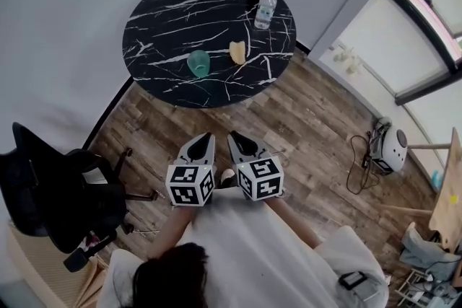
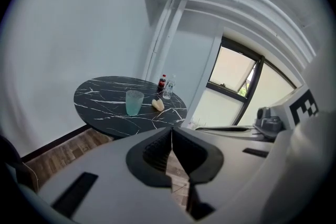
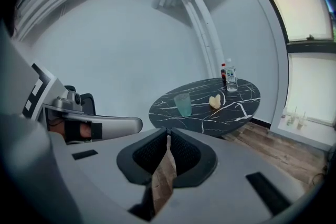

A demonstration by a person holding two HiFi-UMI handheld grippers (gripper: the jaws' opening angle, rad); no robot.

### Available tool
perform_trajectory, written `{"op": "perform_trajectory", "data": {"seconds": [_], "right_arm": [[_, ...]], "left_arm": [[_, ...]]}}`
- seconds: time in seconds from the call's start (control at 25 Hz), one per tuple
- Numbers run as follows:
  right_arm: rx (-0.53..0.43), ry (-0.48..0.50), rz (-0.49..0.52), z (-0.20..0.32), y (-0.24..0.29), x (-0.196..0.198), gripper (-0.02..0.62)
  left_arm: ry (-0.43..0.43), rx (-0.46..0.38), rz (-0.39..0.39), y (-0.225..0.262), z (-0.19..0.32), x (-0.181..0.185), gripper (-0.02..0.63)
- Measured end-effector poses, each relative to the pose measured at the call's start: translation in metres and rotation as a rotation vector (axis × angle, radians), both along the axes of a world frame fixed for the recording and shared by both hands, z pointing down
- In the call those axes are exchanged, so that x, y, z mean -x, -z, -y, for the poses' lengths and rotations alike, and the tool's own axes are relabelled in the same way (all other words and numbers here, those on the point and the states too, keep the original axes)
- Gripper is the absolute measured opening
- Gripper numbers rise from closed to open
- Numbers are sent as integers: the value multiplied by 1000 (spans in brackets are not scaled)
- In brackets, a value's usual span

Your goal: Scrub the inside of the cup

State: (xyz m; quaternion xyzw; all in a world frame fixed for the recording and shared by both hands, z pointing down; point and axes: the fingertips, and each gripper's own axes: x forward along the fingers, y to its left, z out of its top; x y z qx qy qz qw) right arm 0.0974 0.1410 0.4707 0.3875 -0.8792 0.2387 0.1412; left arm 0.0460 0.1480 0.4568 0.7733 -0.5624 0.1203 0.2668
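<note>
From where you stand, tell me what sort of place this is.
Probably an office or studio room: a round black marble-look table stands on wood-plank flooring, a black office chair sits nearby, and large windows line one side.

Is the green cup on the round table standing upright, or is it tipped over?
Upright. The cup stands on its base on the table, with its open mouth facing up.
</note>
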Motion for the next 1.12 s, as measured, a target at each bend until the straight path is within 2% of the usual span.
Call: {"op": "perform_trajectory", "data": {"seconds": [0.2, 0.56, 1.12], "right_arm": [[-11, 0, 14, 5, 7, -1, 38], [18, -35, 0, 7, 0, -10, 38], [11, -72, -69, 48, -4, -4, 38]], "left_arm": [[-89, -8, 72, -4, -3, -10, 11], [-26, 11, -48, -8, 3, 0, 11], [-38, 4, -83, -11, 54, 13, 12]]}}
